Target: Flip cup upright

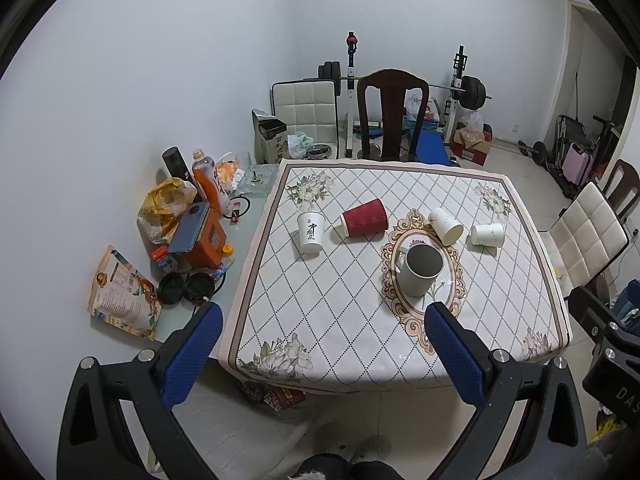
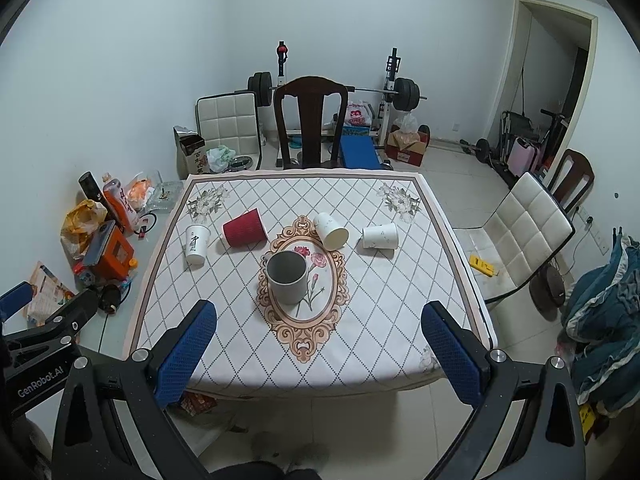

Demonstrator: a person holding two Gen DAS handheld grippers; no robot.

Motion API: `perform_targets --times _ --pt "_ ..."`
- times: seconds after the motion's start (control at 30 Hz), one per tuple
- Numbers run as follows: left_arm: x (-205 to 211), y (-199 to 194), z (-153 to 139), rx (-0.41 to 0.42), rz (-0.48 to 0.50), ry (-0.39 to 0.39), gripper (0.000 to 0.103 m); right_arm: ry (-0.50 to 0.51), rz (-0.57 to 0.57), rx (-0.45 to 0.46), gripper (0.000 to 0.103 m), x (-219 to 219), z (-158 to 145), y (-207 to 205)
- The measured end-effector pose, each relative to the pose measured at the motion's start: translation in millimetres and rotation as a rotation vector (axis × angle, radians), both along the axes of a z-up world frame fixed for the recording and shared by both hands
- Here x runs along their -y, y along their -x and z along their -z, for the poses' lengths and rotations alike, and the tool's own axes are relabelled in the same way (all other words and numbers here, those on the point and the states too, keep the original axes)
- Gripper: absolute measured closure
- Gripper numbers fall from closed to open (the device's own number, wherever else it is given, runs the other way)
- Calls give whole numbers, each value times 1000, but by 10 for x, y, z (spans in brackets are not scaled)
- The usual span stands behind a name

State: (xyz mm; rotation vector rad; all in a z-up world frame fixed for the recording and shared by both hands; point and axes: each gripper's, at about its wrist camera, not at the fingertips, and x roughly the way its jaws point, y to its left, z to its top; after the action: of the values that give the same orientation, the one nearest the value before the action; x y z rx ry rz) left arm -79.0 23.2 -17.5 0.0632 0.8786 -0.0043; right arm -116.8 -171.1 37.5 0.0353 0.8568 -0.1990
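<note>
At the near edge of both wrist views, each pair of blue-padded fingers stands wide apart and holds nothing: the left gripper point(image 1: 322, 344) and the right gripper point(image 2: 318, 340) both hang back from the desk point(image 2: 360, 360), well apart from every cup. That looks like a waiting stance, spread wide enough to take a cup's body once one is chosen.

Nearest on the desk, the grey mug point(image 2: 286, 278) stands upright on the oval flower motif, mouth up, so it probably needs no flipping. Its handle shows only as a sliver in the left view and is hidden in the right one.

Farther back, four paper cups sit in a loose row. The white cup with black characters point(image 2: 197, 246) stands with its wide end down, apparently inverted, though its closed top is hard to confirm. The red ribbed cup point(image 2: 245, 228) lies on its side, its narrow base pointing left in the right view. A speckled white cup point(image 2: 330, 231) lies tilted with its open mouth toward the camera, and another white cup point(image 2: 380, 236) lies on its side with its wide end to the right. Which one is the task's cup cannot be told; I judge the lying ones the candidates.

Beyond, a dark wooden chair point(image 2: 310, 120) hides part of the barbell rack point(image 2: 394, 80). The clutter left of the desk is too jumbled to sort.
</note>
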Motion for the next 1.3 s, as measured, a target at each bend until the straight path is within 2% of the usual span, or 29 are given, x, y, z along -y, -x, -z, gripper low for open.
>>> perform_targets --times 1.3 --pt "30 48 -116 12 27 14 0 -3 4 -1 0 21 34 31"
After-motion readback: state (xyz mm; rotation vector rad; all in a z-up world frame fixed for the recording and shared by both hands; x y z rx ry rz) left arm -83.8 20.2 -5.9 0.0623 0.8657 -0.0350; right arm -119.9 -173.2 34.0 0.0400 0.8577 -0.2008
